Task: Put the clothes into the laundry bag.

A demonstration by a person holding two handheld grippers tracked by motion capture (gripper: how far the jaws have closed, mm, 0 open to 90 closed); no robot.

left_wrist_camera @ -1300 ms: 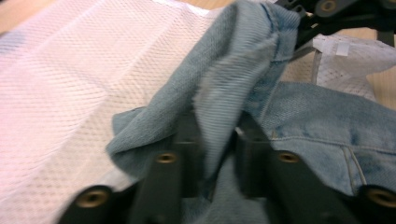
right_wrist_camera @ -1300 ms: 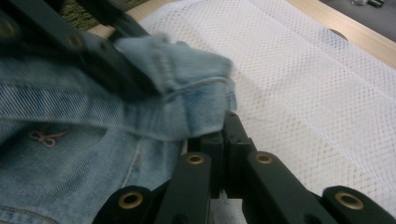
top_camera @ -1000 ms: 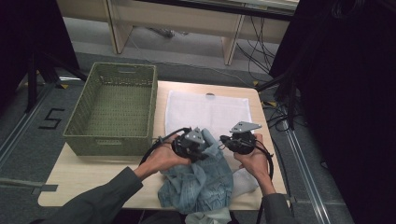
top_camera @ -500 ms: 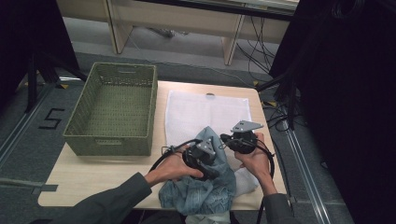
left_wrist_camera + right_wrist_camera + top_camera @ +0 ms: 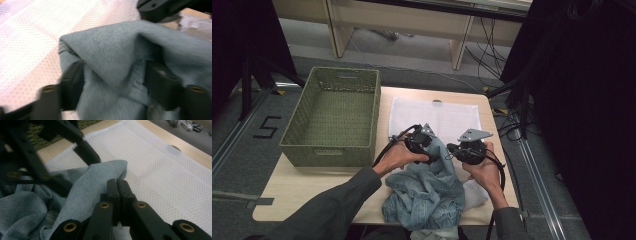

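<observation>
Right gripper view: the right gripper [image 5: 117, 182] is clenched on an edge of the blue towel [image 5: 82, 192]. Beside it, the left gripper [image 5: 112, 82] has just been closing around a fold, pads not yet pressing. Most cloth lies bunched behind both; spreading over the white mesh sheet [image 5: 162, 170] remains.

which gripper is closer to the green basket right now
Left. The left gripper sits just off the basket's near right corner, over the blue towel; the right gripper is farther right, beyond it.
</observation>
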